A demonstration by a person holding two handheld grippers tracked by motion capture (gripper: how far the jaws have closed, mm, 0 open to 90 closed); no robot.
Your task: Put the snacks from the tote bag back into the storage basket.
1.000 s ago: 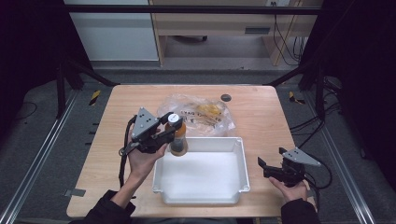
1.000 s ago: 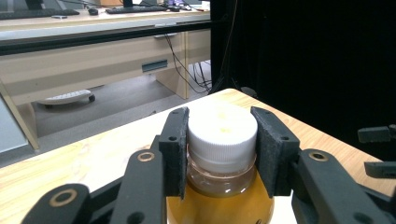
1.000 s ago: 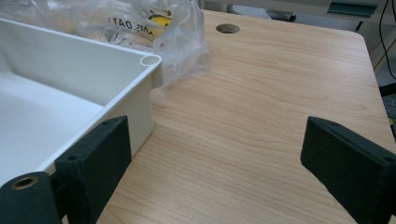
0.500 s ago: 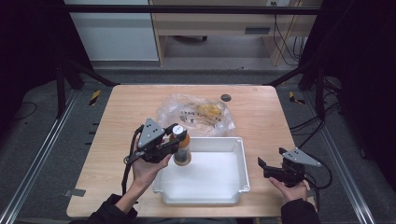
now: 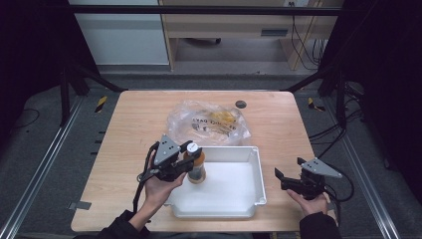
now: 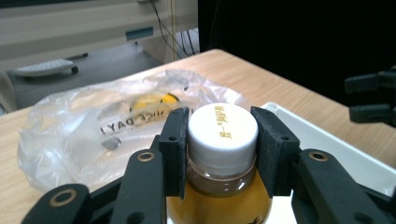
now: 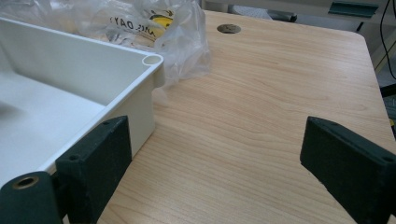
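Observation:
My left gripper (image 5: 190, 158) is shut on a small bottle (image 5: 196, 167) of amber drink with a white cap, held upright over the left end of the white bin (image 5: 249, 198). In the left gripper view the two black pads clamp the cap (image 6: 223, 131) from both sides, with the amber body (image 6: 219, 205) below. Whether the bottle touches the bin floor I cannot tell. My right gripper (image 5: 279, 179) rests open on the table just right of the bin; in the right gripper view its jaws stand wide apart (image 7: 219, 163) beside the bin's corner (image 7: 152, 63).
A crumpled clear plastic bag (image 5: 209, 122) with yellow contents lies behind the bin. A round dark grommet (image 5: 241, 104) sits in the tabletop near the far edge. Bare wood (image 5: 124, 134) spreads left of the bin. Dark frame rails flank the table.
My left gripper has carried the bottle right and toward me, from beside the bag to over the bin's left end, lowering it. The right gripper has stayed still.

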